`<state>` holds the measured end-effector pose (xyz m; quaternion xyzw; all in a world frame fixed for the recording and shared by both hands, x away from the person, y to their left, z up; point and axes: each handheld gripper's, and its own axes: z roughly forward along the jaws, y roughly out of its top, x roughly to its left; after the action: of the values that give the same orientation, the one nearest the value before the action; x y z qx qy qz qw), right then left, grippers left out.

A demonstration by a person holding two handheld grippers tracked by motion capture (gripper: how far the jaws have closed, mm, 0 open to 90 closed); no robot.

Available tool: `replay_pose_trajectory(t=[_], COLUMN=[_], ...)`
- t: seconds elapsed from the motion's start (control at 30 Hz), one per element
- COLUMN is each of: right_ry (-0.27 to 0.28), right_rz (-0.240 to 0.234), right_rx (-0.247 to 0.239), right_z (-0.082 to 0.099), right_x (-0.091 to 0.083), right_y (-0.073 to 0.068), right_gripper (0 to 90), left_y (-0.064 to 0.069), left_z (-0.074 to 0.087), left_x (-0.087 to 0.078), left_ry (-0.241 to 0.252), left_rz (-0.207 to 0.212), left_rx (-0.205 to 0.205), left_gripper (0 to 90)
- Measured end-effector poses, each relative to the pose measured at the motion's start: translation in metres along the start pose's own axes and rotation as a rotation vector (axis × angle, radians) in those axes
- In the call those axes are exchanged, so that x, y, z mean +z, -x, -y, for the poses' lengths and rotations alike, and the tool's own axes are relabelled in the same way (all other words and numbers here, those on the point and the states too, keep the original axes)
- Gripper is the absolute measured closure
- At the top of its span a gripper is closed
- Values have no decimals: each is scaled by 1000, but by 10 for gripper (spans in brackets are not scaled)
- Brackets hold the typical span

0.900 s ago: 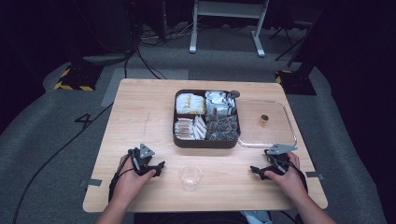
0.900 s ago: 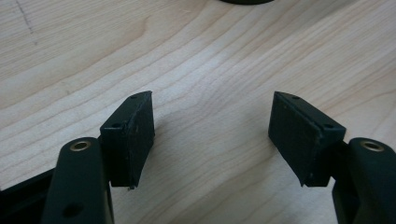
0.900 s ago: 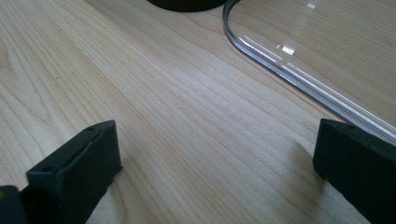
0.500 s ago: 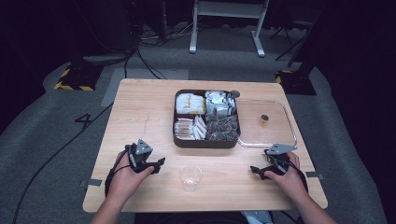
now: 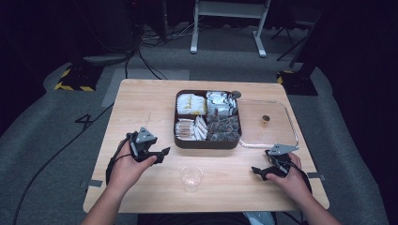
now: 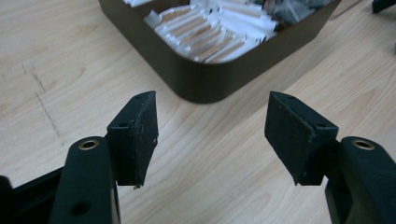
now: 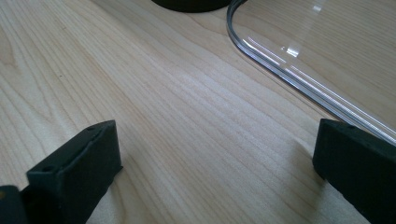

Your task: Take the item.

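Jaws on your left gripper (image 5: 159, 153) gape, holding nothing; steer them straight to the sticks (image 6: 210, 35) in the box (image 6: 219, 79), then squeeze gently

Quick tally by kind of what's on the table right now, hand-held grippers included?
Hand-held grippers: 2, left hand-held gripper and right hand-held gripper, both open
Compartment tray: 1
Clear lid: 1
Clear plastic cup: 1
Total: 5

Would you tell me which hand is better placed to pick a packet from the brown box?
Left: its open tool already faces the brown box of packets; the right tool faces the clear lid.
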<state>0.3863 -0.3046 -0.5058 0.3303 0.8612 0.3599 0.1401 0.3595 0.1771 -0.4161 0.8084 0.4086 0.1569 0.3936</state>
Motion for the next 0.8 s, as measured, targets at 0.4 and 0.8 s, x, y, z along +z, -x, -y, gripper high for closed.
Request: replay_pose_trajectory(t=[0.4,0.8], right_ry=[1,1], right_rz=[4,6], right_rx=[5,6], right_z=[0,0], right_x=[0,0], right_y=[0,0], right_gripper=[12,12], left_y=[-9,-20], left_z=[-57,-90], left_x=[4,30], left_ry=[49,56], left_rz=[7,30], left_rx=[20,43], left_gripper=[354,349])
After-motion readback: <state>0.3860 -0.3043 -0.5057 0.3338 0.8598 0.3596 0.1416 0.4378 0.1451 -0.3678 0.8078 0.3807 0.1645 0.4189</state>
